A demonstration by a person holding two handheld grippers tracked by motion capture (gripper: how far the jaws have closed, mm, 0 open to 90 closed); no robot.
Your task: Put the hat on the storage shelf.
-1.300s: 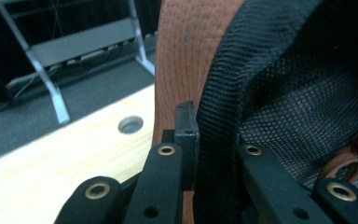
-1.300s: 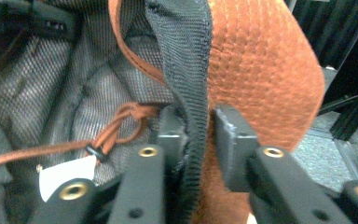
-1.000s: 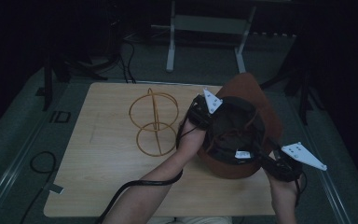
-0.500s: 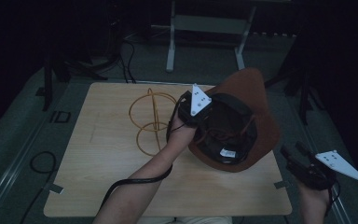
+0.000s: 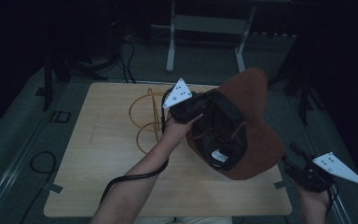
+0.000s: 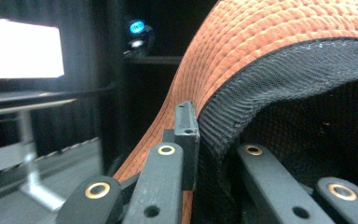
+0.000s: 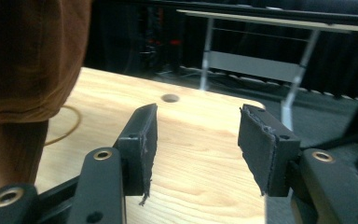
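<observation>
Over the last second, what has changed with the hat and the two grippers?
The right gripper let go of the brown hat and drew back to the table's right edge; its jaws, just closing, have nothing between them. The left gripper, clamped on the hat's rim, tipped the hat up, so its black lining faces the camera. The wire stand stayed put on the table.

The brown hat [image 5: 256, 140], held up off the desk [image 5: 98, 158], blocks the middle and right of it. A wire stand [image 5: 144, 116] stands behind the left forearm. The desk's left half and front strip lie bare; bare wood shows between the right gripper's [image 7: 196, 140] parted fingers.
</observation>
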